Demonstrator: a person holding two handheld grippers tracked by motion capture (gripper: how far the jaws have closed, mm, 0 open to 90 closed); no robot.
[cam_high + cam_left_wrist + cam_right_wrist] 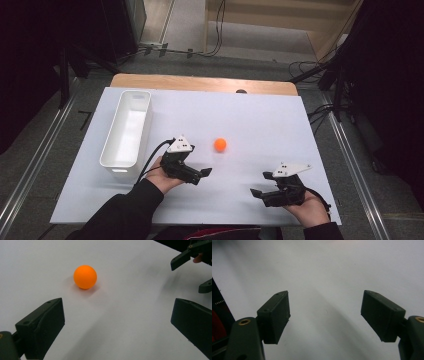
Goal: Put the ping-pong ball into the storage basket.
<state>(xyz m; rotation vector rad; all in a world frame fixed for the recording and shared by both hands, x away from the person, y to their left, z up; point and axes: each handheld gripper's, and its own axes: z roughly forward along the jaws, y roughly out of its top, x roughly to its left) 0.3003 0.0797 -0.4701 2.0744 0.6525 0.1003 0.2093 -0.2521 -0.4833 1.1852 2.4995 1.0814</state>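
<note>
1. One orange ball point(220, 144) lies on the white table point(260, 125), free of both tools and well apart from the white bin point(126, 134) at the left.
2. Left gripper point(201, 176) hovers near the ball with its jaws spread wide and nothing between them; in the left gripper view the ball point(85, 276) sits ahead of the jaws and toward the left one, not yet between them.
3. Right gripper point(262, 185) is also spread wide and empty, and it is farther from the ball.
4. Judged from this, the left hand is the nearer one for a pickup; it would need to move forward and a little leftward to straddle the ball. A ball has no long axis, so jaw angle matters little.
</note>
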